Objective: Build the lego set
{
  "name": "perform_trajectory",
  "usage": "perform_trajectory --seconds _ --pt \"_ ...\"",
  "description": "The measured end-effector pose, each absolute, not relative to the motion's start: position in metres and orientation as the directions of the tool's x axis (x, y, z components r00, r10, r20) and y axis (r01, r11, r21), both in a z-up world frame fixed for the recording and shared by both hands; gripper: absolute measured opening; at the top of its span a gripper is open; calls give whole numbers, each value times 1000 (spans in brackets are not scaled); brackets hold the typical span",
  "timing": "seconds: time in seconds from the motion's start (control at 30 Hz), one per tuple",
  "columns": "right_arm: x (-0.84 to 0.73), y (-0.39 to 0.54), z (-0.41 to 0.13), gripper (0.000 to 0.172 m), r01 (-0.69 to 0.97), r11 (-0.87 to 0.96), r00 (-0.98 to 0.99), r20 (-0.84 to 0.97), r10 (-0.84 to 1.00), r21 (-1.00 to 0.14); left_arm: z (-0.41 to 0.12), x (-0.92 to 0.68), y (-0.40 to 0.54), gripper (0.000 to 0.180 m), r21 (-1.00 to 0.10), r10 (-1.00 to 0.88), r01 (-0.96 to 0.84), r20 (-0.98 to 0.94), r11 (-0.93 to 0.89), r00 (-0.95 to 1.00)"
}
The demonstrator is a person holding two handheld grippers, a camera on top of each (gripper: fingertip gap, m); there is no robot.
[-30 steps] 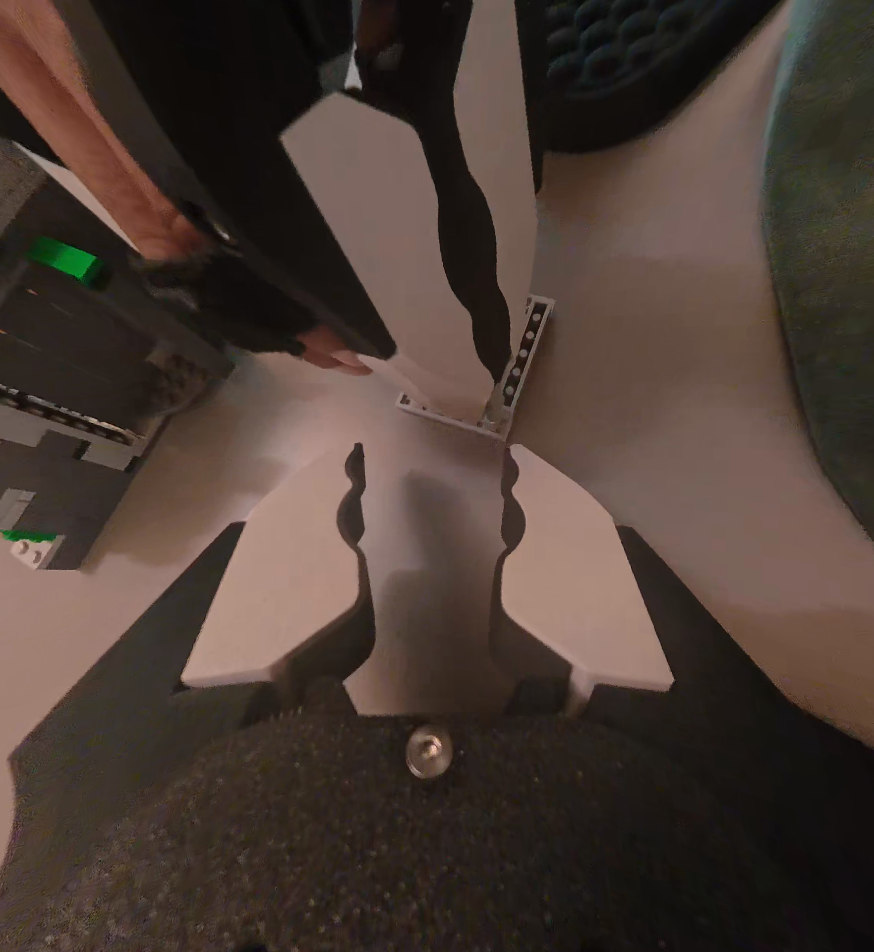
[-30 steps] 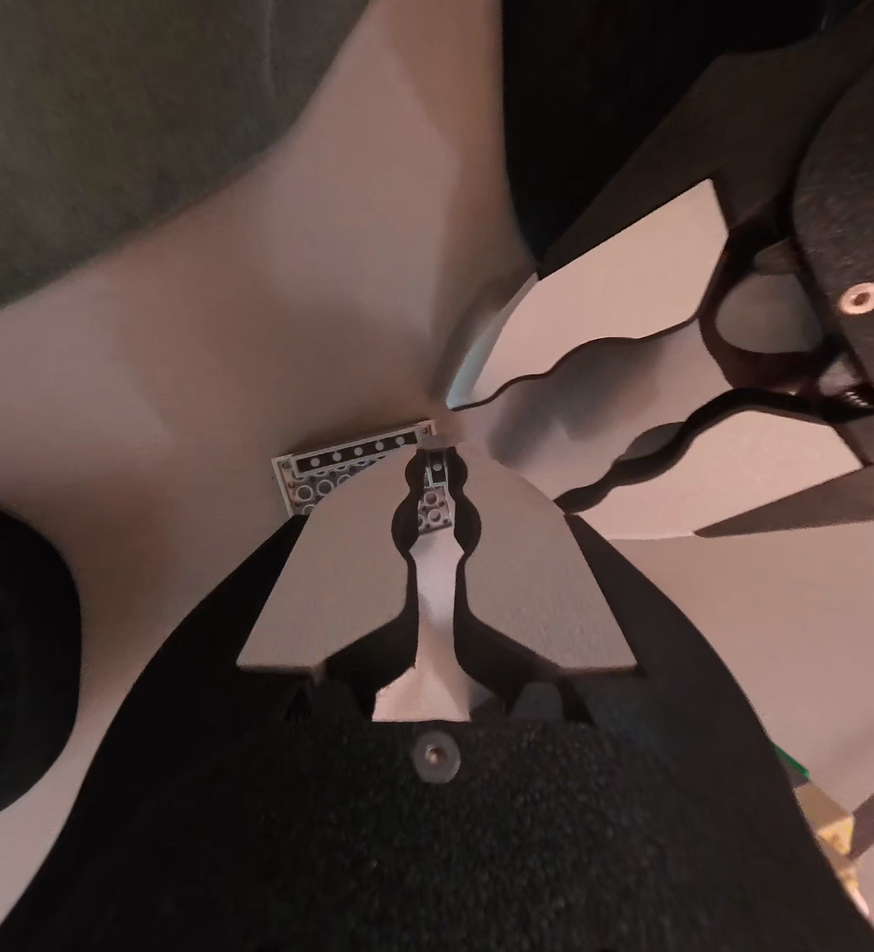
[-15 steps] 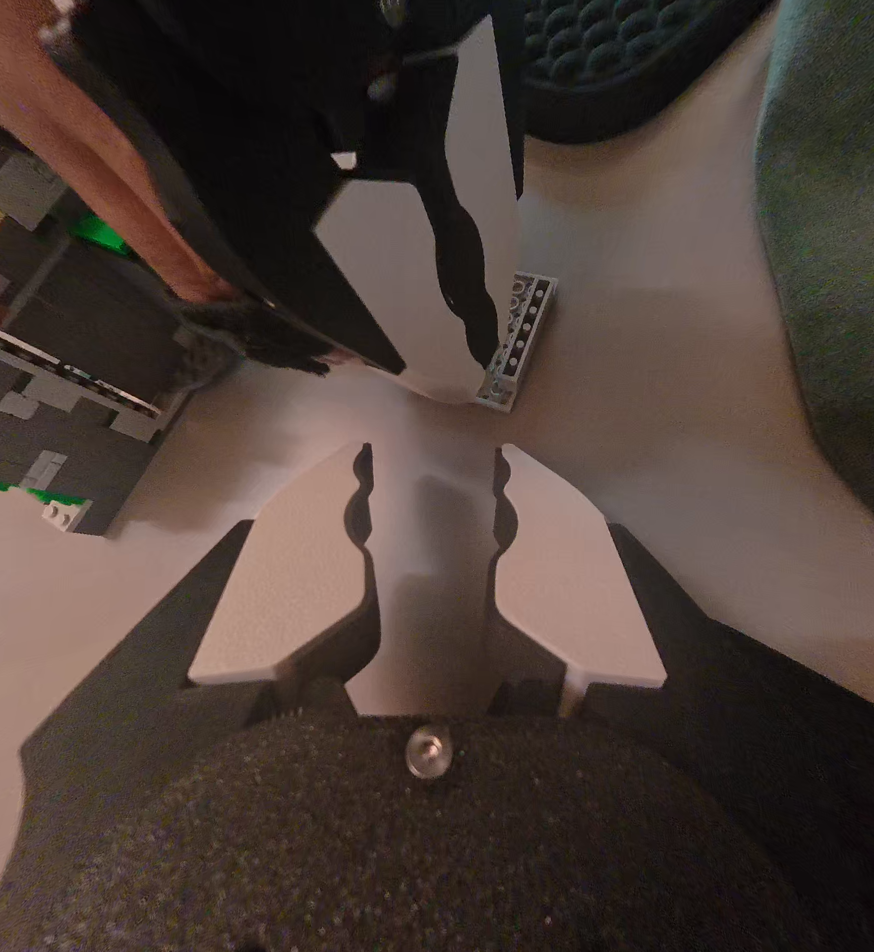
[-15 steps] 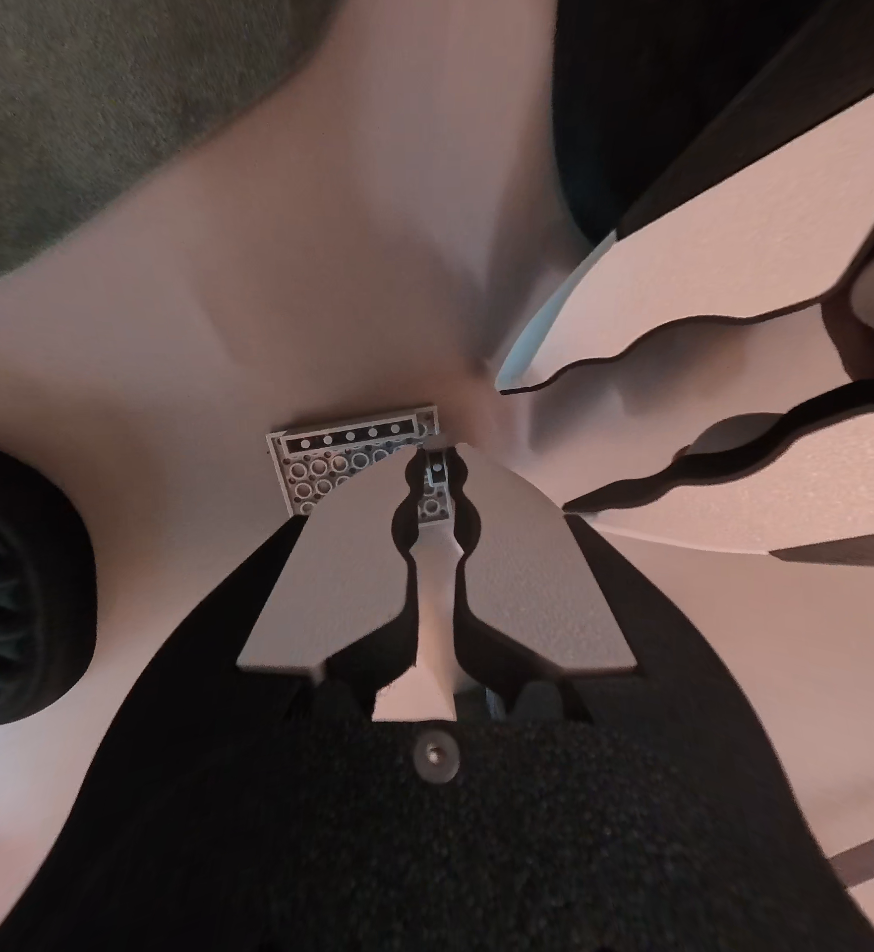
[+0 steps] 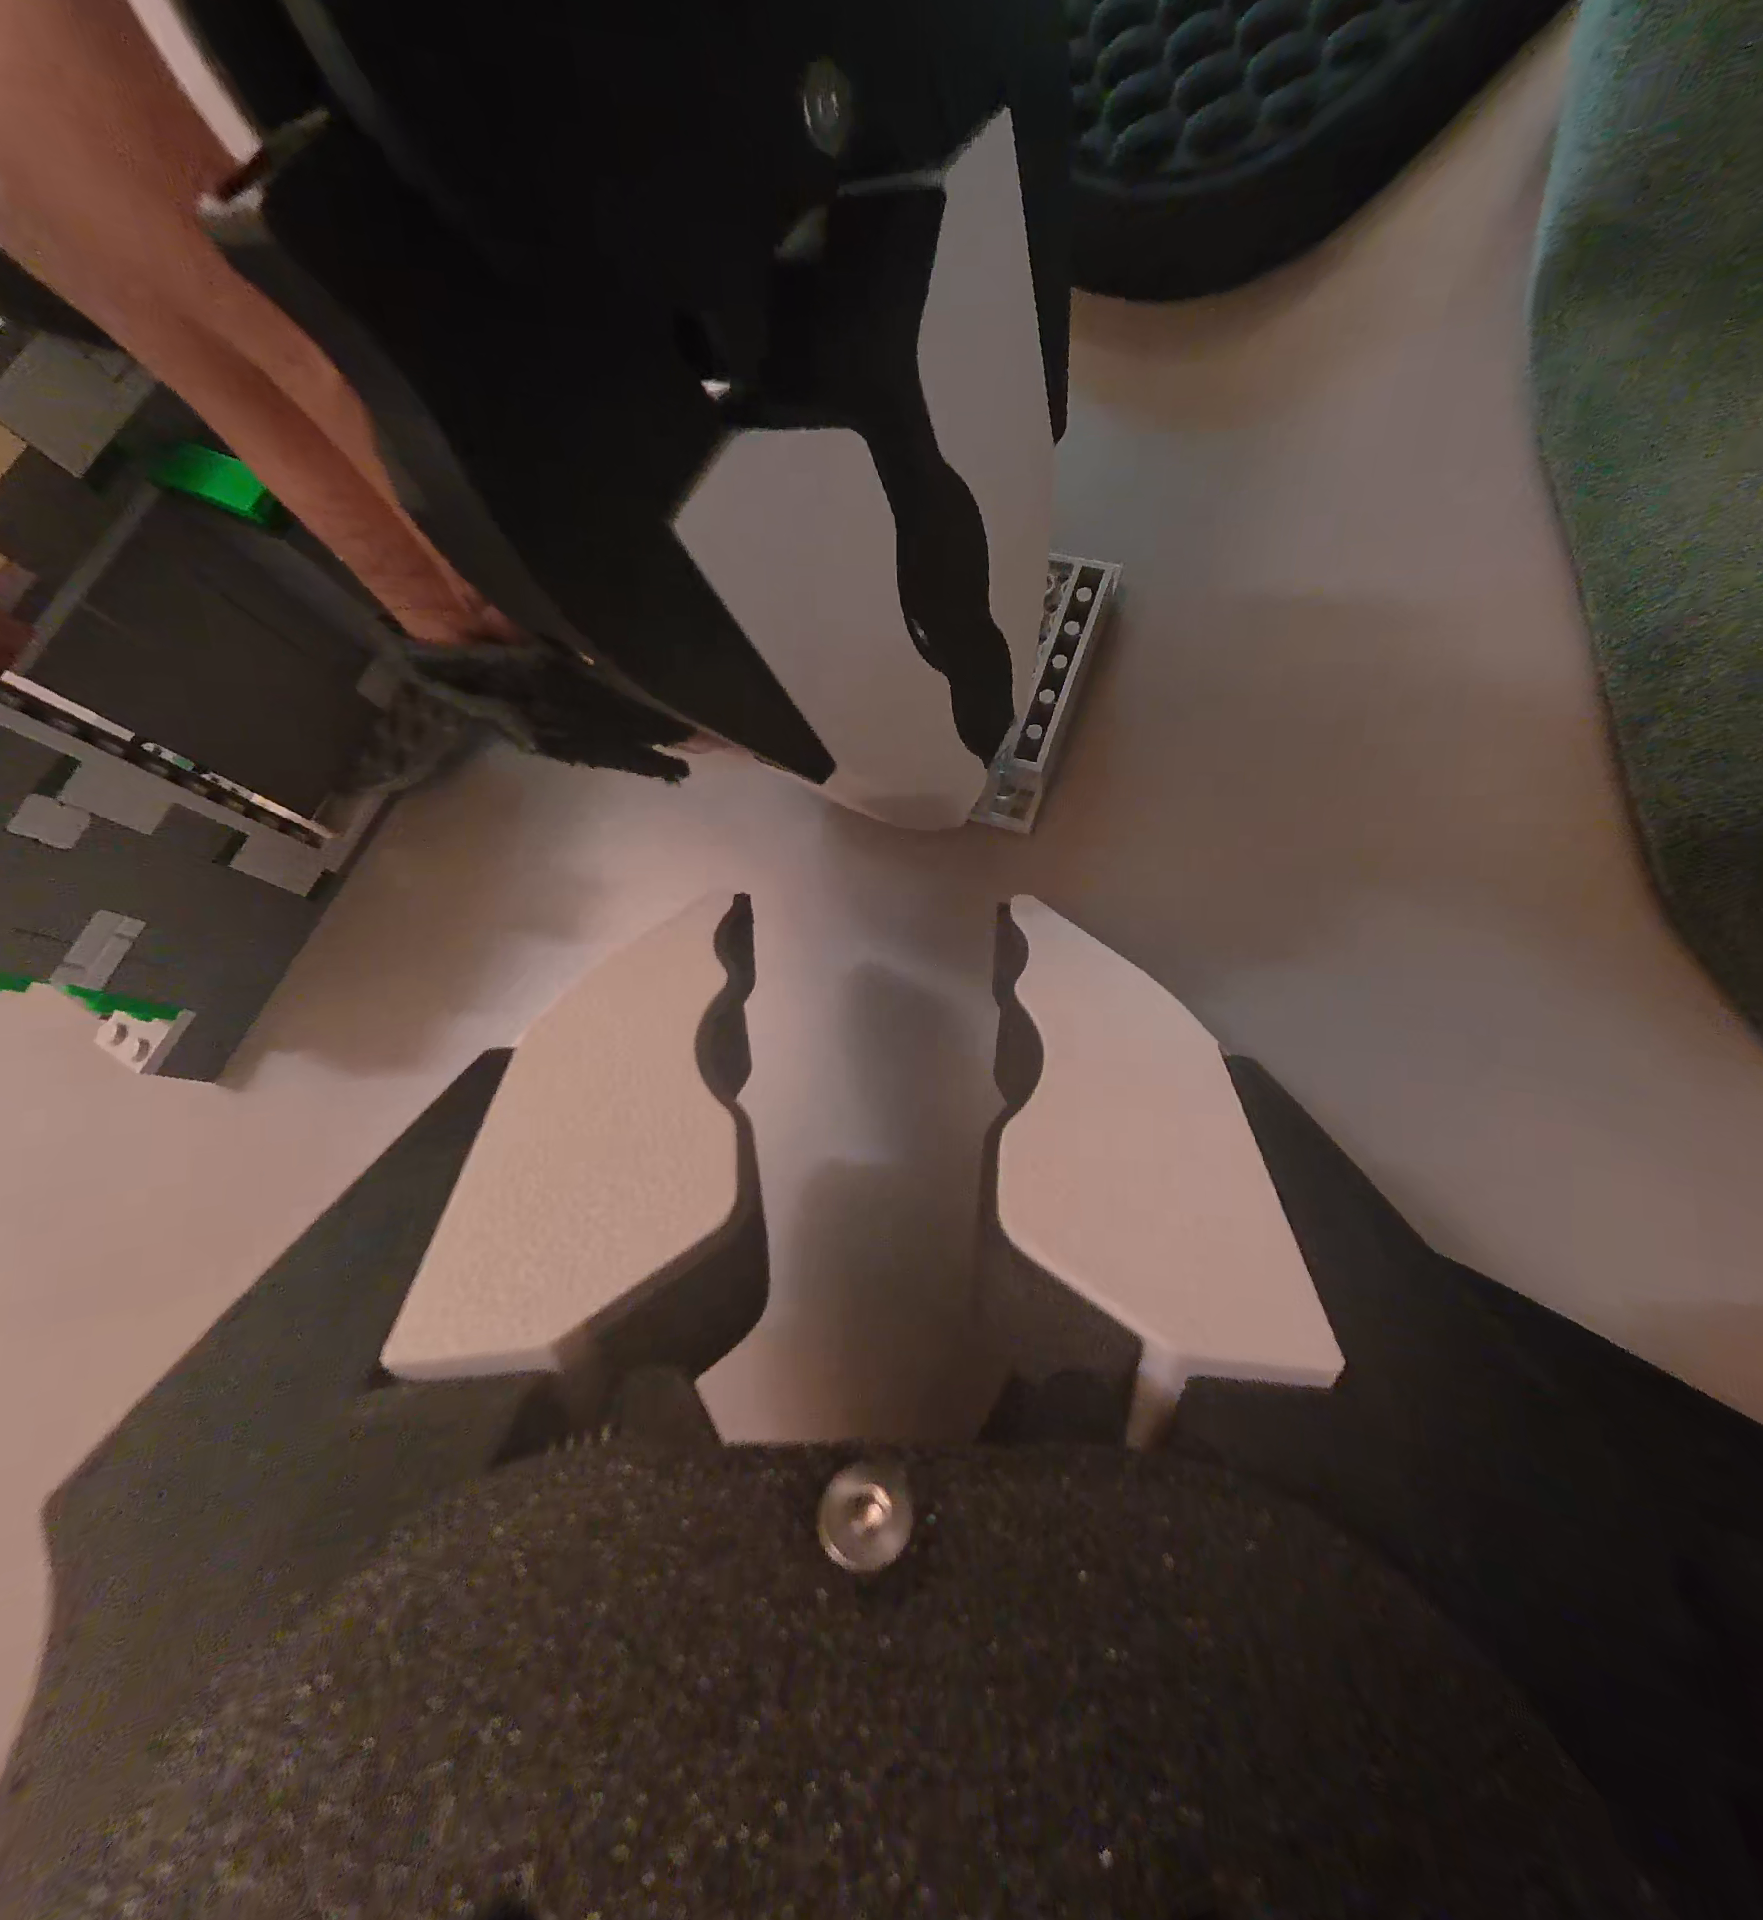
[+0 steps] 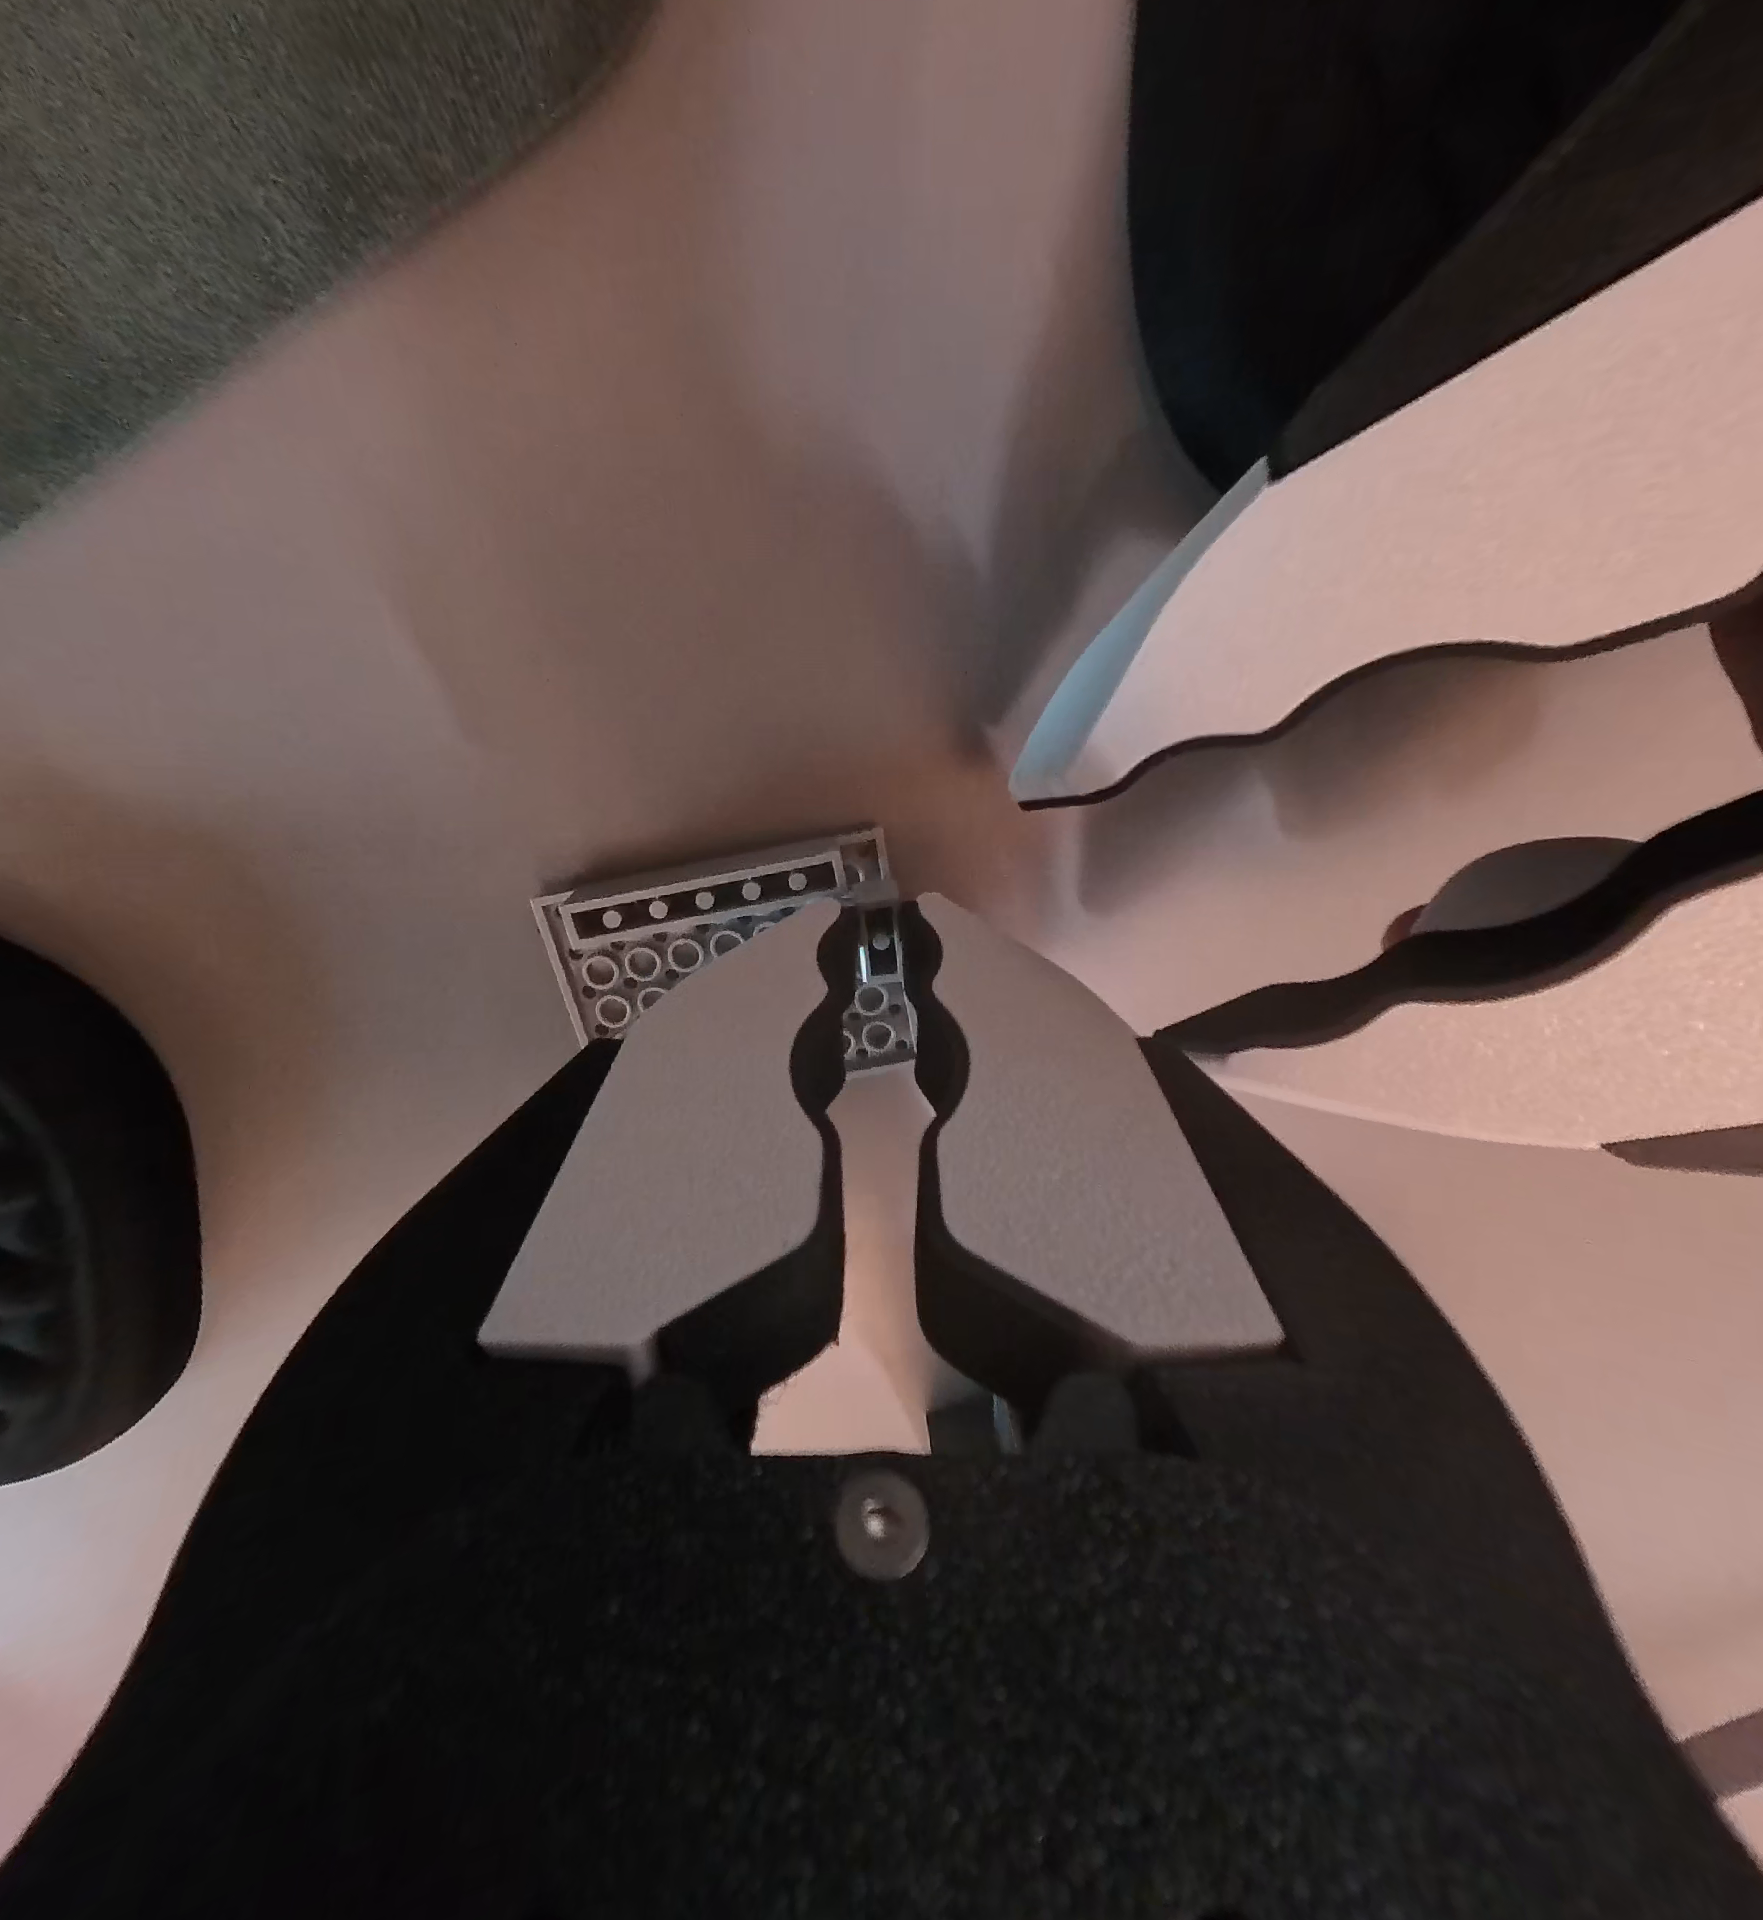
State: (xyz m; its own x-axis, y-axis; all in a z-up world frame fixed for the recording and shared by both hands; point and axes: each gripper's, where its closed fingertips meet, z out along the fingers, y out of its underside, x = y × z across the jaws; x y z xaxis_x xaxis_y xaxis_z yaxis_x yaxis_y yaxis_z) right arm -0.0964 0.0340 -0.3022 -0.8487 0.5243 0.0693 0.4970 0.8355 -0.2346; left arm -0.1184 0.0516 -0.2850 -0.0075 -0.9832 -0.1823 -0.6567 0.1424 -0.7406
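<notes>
The right gripper (image 6: 882,914) is clamped on a light grey building-block piece (image 6: 711,914), a flat plate seen from its underside with rings of tubes and a row of small holes along one edge. Its two pale fingers (image 6: 711,1122) are drawn nearly together, with one narrow edge of the piece pinched between the dark wavy pads near the tips. The rest of the plate sticks out to the left of the fingers, just above a pale, smooth tabletop (image 6: 441,675).

From the other side, the same grey piece (image 5: 1059,686) shows edge-on beside the tip of the right gripper (image 5: 970,727), which comes down from the top of that view. A bare forearm (image 5: 181,312) and a hand in a dark fingerless glove (image 5: 544,696) run behind it.

The left gripper (image 5: 872,914) stands with its jaws spread wide and nothing between them (only bare tabletop and their own shadow show in the gap). Its fingertips (image 5: 648,987) are near the right gripper's tip but not touching it or the piece.

Off to one side is a dark grey block-built structure (image 5: 129,727) with green bits (image 5: 212,488) and tan blocks. A dark, dimpled round object (image 5: 1272,104) lies at the far edge of the table, and a grey-green fabric surface (image 5: 1708,520) fills the right edge.
</notes>
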Motion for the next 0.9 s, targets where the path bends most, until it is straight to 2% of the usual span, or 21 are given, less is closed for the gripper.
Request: perform_trajectory --seconds 0.6,0.9 --pt "-98 32 -304 8 512 828 -836 91 541 -228 -287 -119 52 42 -736 -982 -661 -189 146 -6" --pt "-102 34 -299 8 519 814 -823 104 558 -262 -288 -119 52 42 -735 -982 -663 -188 143 -4"
